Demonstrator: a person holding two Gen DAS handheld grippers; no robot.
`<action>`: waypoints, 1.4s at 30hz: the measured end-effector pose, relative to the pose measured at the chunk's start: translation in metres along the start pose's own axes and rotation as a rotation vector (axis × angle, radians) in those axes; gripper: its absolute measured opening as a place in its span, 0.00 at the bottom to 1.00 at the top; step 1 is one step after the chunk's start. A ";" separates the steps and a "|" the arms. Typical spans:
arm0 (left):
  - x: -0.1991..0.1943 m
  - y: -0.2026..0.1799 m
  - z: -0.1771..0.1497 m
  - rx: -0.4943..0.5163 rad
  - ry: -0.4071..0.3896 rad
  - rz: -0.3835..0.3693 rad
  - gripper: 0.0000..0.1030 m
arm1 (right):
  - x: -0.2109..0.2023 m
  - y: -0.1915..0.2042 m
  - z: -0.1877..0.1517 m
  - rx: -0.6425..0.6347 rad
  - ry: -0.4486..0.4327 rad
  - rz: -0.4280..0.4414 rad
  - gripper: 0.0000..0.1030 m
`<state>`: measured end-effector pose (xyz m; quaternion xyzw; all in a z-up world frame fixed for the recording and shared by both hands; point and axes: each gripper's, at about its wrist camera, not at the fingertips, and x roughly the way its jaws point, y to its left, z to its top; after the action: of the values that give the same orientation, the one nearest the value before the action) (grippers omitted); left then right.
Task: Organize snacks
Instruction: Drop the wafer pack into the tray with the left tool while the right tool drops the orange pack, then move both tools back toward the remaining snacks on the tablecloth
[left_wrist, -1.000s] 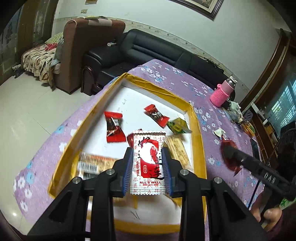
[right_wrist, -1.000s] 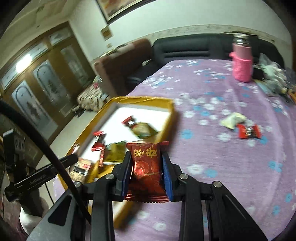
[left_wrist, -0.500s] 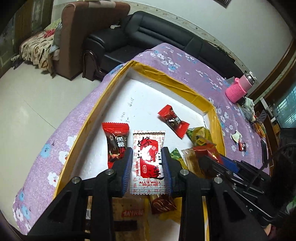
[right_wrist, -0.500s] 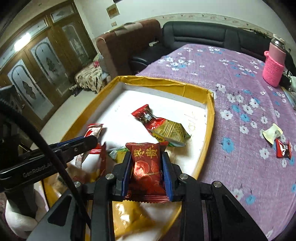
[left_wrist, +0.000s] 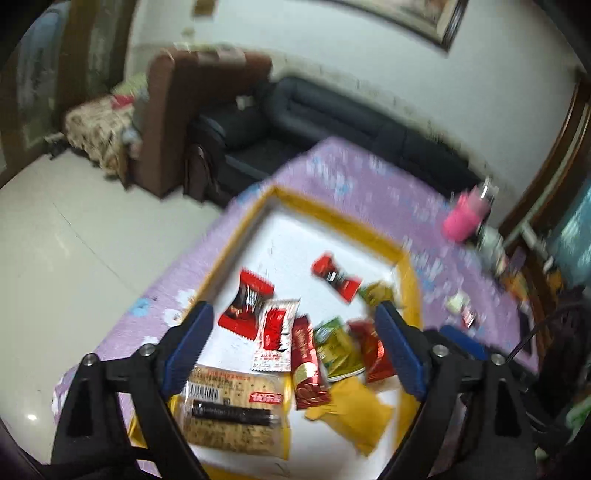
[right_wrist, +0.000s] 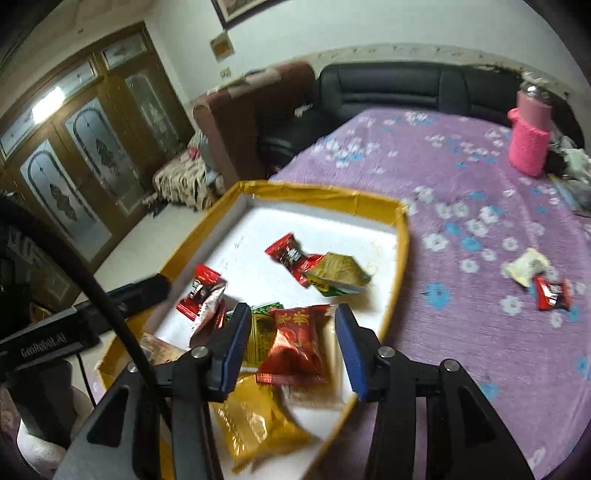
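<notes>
A yellow-rimmed white tray (left_wrist: 334, 218) (right_wrist: 400, 251) on the purple floral table holds several snack packets. My left gripper (left_wrist: 291, 350) is open above the tray's near end; the white and red packet (left_wrist: 275, 334) lies below it, beside a red packet (left_wrist: 245, 304). My right gripper (right_wrist: 291, 345) is open over the tray's near right corner; the red foil packet (right_wrist: 295, 341) lies between its jaws on the pile. A yellow packet (right_wrist: 255, 417) and a cracker pack (left_wrist: 232, 413) lie nearest. A red candy (right_wrist: 552, 293) and a pale wrapper (right_wrist: 526, 267) lie on the cloth outside the tray.
A pink bottle (right_wrist: 528, 142) stands at the table's far right with clutter beside it. A black sofa (right_wrist: 406, 88) and a brown armchair (left_wrist: 184, 110) stand beyond the table. The left gripper's body (right_wrist: 74, 325) reaches in from the left.
Both grippers opened and let go of their packets, which now lie in the tray. The left gripper has pulled back and up; its view is blurred.
</notes>
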<state>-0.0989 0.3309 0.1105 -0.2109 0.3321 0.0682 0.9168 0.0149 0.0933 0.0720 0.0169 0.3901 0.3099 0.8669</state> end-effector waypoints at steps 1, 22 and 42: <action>-0.013 0.000 -0.004 -0.015 -0.048 -0.027 0.93 | -0.011 -0.002 -0.004 0.005 -0.024 -0.009 0.46; -0.086 -0.130 -0.074 0.357 -0.158 0.128 0.95 | -0.126 -0.050 -0.083 0.127 -0.213 -0.176 0.56; -0.083 -0.140 -0.089 0.360 -0.103 0.111 0.96 | -0.139 -0.061 -0.099 0.158 -0.219 -0.194 0.59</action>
<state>-0.1767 0.1673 0.1500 -0.0209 0.3027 0.0690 0.9504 -0.0911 -0.0534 0.0796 0.0811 0.3161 0.1892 0.9261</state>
